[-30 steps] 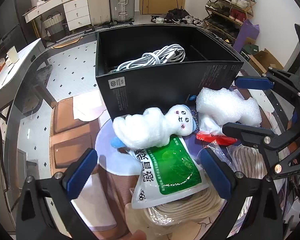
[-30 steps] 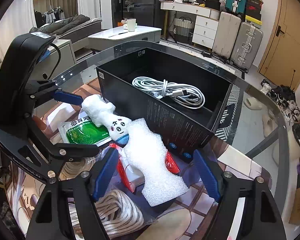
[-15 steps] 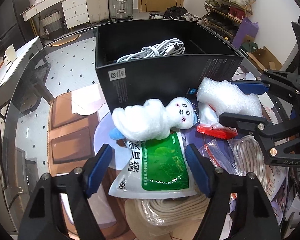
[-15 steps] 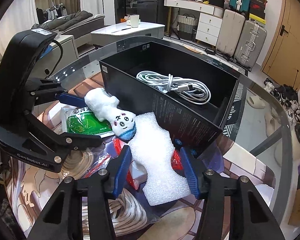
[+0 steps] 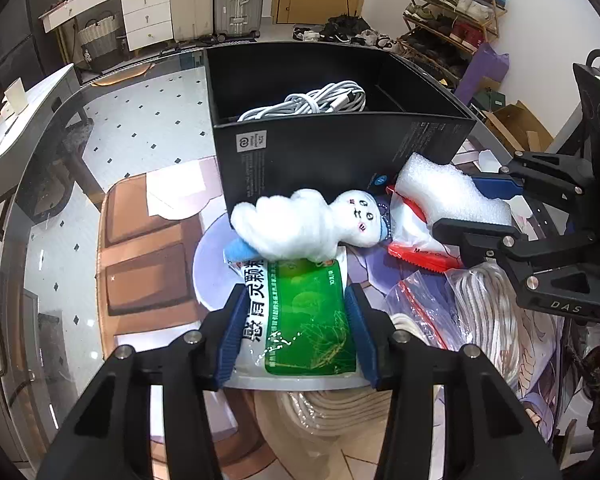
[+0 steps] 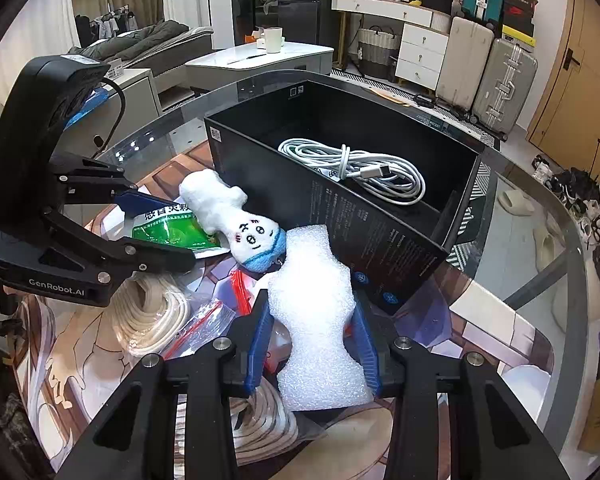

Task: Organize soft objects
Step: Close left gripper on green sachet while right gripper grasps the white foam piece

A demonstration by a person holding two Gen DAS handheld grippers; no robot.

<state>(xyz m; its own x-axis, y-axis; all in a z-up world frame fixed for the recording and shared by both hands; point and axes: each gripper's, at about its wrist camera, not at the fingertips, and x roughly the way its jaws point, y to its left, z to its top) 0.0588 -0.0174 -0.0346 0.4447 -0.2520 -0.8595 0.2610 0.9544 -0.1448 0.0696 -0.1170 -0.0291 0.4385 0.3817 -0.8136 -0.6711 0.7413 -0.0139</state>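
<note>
Grips: my left gripper (image 5: 296,330) pinched the green sachet (image 5: 300,316); my right gripper (image 6: 314,344) pinched the foam sheet (image 6: 316,320).
Risk: lifting could tumble the plush doll (image 5: 312,228) resting on it.

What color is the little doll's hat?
Blue. The plush doll wears a blue cap on its white head, clearest in the right wrist view.

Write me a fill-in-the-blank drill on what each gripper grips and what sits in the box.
1. The left gripper is closed on the green ____.
2. The right gripper pinches the white ____ piece.
3. Inside the black box lies a coiled white ____.
4. The plush doll lies partly on the sachet, its head nearest the ____ box.

Missing words: sachet; foam; cable; black
</note>
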